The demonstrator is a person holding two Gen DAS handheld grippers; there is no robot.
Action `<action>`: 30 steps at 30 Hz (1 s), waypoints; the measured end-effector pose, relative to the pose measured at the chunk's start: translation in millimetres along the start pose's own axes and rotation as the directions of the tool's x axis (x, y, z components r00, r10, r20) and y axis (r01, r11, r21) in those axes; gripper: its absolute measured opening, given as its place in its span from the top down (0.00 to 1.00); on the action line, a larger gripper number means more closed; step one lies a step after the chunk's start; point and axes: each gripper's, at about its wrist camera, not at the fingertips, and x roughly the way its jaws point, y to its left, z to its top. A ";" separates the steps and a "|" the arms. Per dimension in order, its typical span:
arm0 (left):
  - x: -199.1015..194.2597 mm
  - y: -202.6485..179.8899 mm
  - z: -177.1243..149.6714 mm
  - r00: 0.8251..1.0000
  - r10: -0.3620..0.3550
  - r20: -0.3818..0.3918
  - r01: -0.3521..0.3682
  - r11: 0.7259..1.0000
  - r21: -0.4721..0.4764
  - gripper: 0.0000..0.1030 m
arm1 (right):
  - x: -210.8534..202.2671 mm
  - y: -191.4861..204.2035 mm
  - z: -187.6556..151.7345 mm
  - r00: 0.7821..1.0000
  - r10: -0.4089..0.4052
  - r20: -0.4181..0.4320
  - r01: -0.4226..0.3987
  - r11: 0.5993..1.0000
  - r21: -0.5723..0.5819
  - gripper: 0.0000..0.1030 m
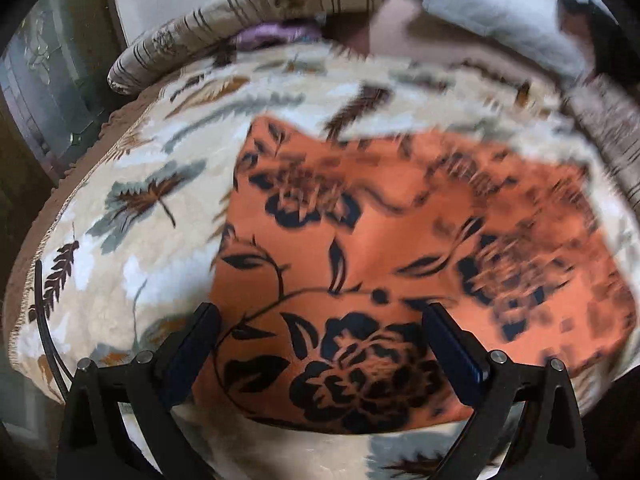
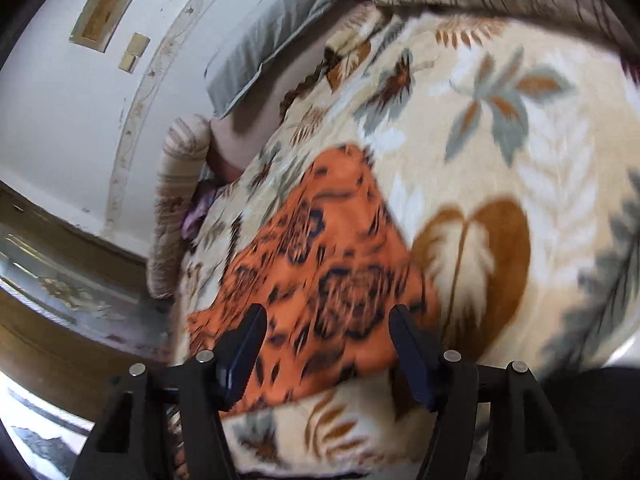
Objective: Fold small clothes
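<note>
A small orange cloth with black flowers (image 1: 360, 240) lies spread flat on a cream blanket with a leaf pattern (image 1: 160, 184). In the left wrist view my left gripper (image 1: 320, 312) hovers over the cloth's near edge, jaws wide open, with nothing pinched between them. In the right wrist view the same orange cloth (image 2: 320, 248) runs away to the upper left. My right gripper (image 2: 328, 312) stands open above its near end, and the pads do not press on the fabric. Both views are blurred.
A striped bolster (image 1: 248, 12) and a grey pillow (image 2: 280, 32) lie along the head of the bed by a white wall (image 2: 60, 100). A purple cloth (image 1: 272, 36) is tucked beside the bolster. The bed's left edge (image 1: 44, 216) drops to a dark floor.
</note>
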 end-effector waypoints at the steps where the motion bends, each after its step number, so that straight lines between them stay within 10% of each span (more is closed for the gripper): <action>1: 6.0 -3.3 -1.1 1.000 0.026 -0.017 -0.026 0.999 0.020 0.02 | 4.4 -3.6 -6.2 1.000 0.014 -0.025 -0.013 0.999 0.030 0.35; 13: -29.6 32.3 2.3 0.994 0.022 0.110 -0.012 0.996 -0.092 0.02 | 61.6 -29.3 -5.0 0.997 0.066 -0.038 -0.056 0.972 0.227 0.36; 19: 0.0 58.1 -1.9 0.999 0.049 0.017 -0.047 0.992 -0.114 0.02 | 77.2 -19.5 2.6 1.000 0.019 -0.021 -0.014 0.980 0.199 0.68; 30: 8.8 70.4 -3.8 0.998 -0.067 -0.003 0.066 0.987 -0.145 0.02 | 55.9 112.3 -0.2 0.992 -0.080 0.093 0.098 0.972 -0.216 0.82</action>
